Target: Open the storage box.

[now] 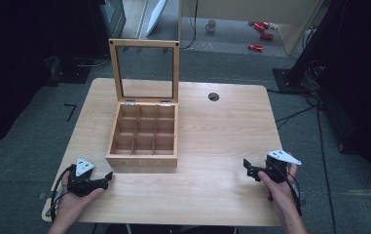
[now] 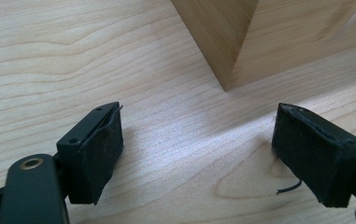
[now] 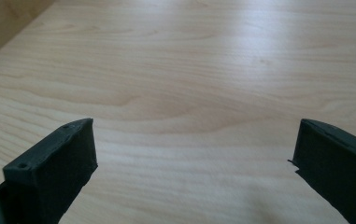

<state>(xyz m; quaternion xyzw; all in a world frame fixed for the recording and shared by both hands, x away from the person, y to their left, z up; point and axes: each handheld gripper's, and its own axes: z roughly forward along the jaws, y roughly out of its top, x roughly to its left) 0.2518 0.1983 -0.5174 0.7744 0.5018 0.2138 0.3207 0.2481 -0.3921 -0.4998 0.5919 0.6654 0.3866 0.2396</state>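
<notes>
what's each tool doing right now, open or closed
left tool: open, holding nothing, near the wooden box
right tool: open, holding nothing

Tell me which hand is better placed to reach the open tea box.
Left, most likely. The left tool sits just off the tea box, near its front-left corner, and that corner looms close in the left gripper view. The right tool is farther off across bare table. Both are open.

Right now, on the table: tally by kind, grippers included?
Wooden tea box, lid open, its nine compartments look empty: 1
Handheld grippers, both open and holding nothing: 2 (left gripper, right gripper)
Total: 3
</notes>
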